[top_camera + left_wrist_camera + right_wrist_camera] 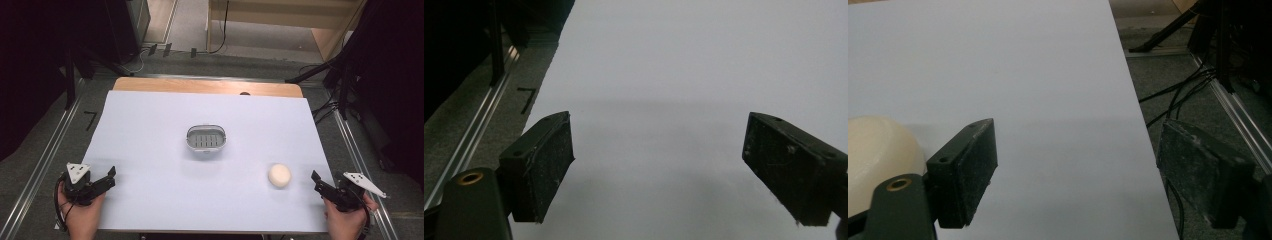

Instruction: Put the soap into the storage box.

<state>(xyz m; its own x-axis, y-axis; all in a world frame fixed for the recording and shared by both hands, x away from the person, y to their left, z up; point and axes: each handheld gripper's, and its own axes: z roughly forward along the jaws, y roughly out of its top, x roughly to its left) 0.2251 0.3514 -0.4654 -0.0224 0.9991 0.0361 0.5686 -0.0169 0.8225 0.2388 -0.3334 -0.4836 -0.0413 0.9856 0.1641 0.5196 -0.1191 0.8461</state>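
Note:
A small grey soap dish (206,138) with a slotted insert stands at the middle of the white table cover (150,130). A round cream bar of soap (279,175) lies to its front right. In the right gripper view the soap (875,150) bulges just outside the left-hand jaw. My right gripper (316,179) rests at the table's front right edge, a short way right of the soap, open (1075,130) with nothing between its jaws. My left gripper (111,176) sits at the front left corner, its jaws wide open (659,127) over bare cover.
A wooden strip (207,86) of tabletop shows along the far edge. Metal rails (45,160) run along both sides on the grey floor. Cables (1178,95) lie on the floor to the right, and dark stands (350,60) rise at the back corners.

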